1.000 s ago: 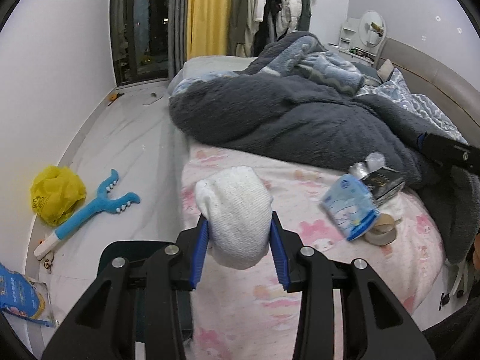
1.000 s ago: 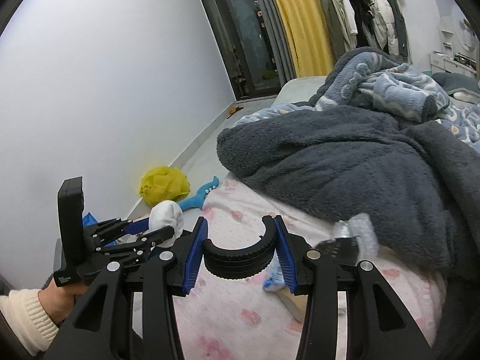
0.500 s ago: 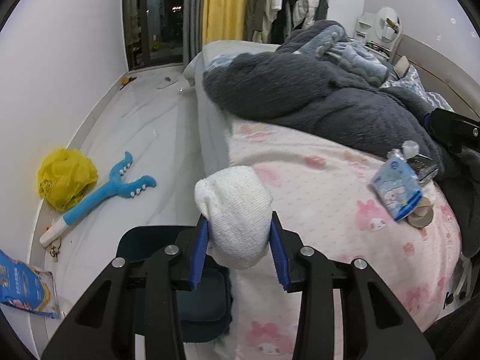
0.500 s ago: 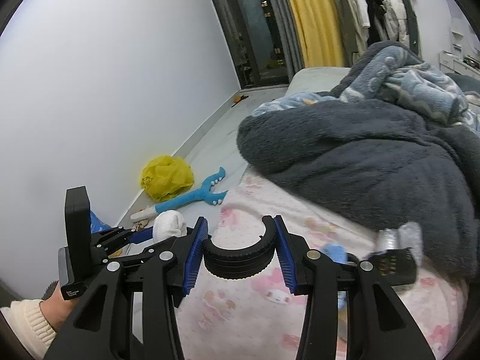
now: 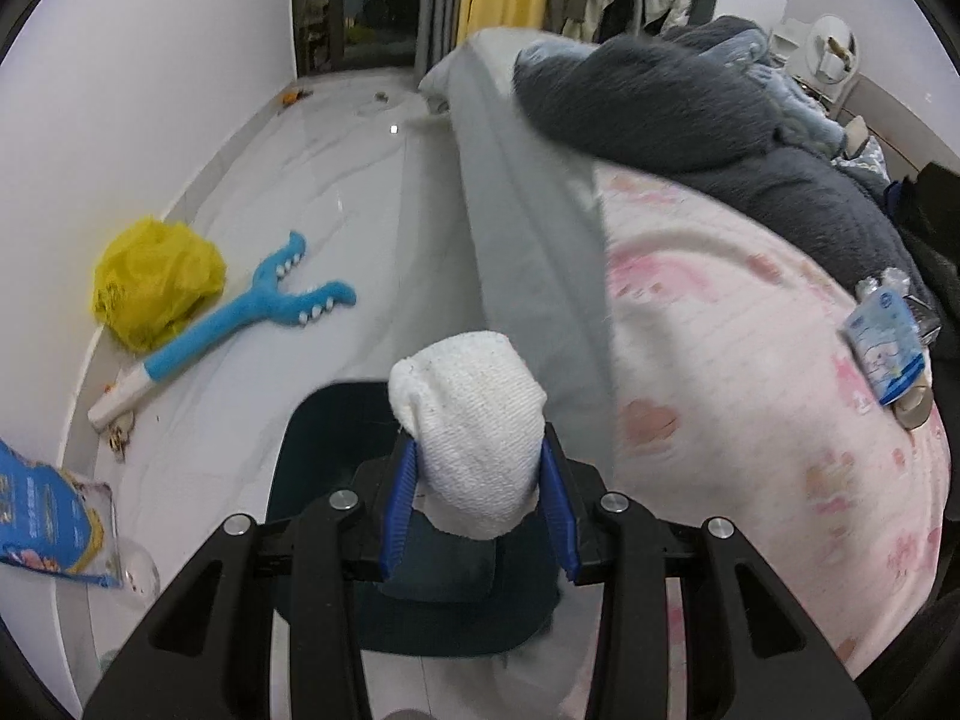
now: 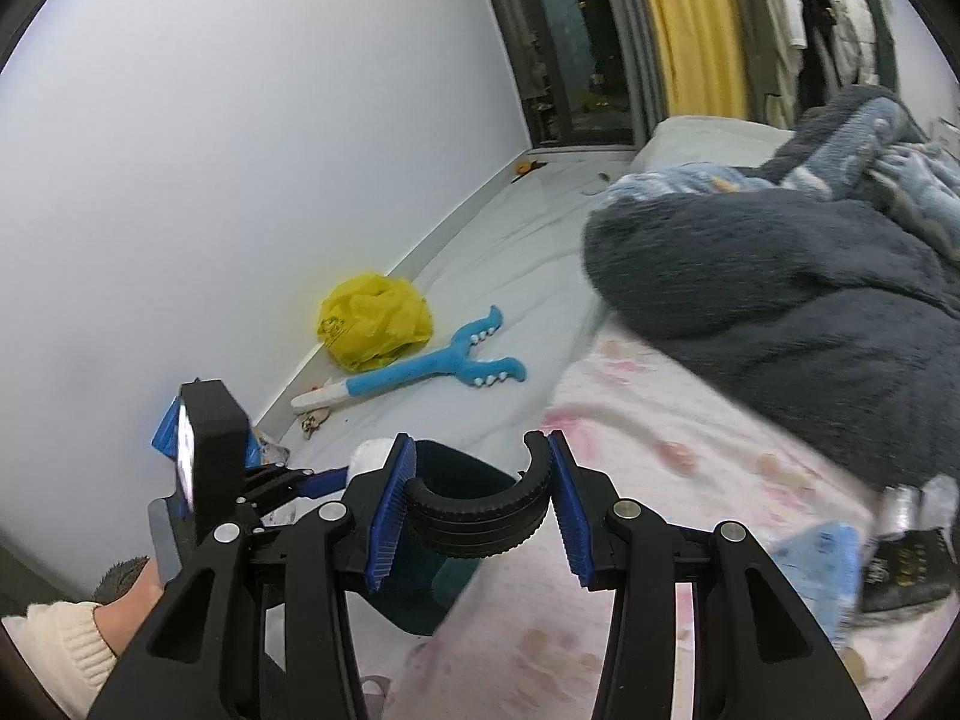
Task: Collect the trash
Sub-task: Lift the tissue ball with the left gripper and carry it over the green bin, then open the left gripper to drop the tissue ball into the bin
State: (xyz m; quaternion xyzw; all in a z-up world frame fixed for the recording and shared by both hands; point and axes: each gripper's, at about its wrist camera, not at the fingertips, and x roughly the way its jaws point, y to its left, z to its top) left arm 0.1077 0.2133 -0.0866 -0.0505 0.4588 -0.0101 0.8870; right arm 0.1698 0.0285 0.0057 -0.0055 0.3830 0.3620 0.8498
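White ribbed cloth – a balled-up sock (image 5: 471,441) – sits clamped between the blue pads of the left gripper (image 5: 477,495), jaws part-way closed on it, above a dark teal bin (image 5: 312,438) on the pale floor (image 5: 360,180) beside the bed (image 5: 750,360). Inside the bin only a dark teal lining shows. The right gripper (image 6: 477,507) pinches a black ribbed ring-shaped piece (image 6: 477,519), open at the top, its jaws narrowed onto it, over the bed's edge. On the pink-patterned sheet lies a blue-and-white packet (image 5: 888,354) with a cartoon figure – its print too small to read. Against the wall are a crumpled yellow plastic bag (image 5: 153,282), its faint marking illegible, a blue plush stick (image 5: 240,324), and a blue printed packet (image 5: 48,528) with unreadable lettering.
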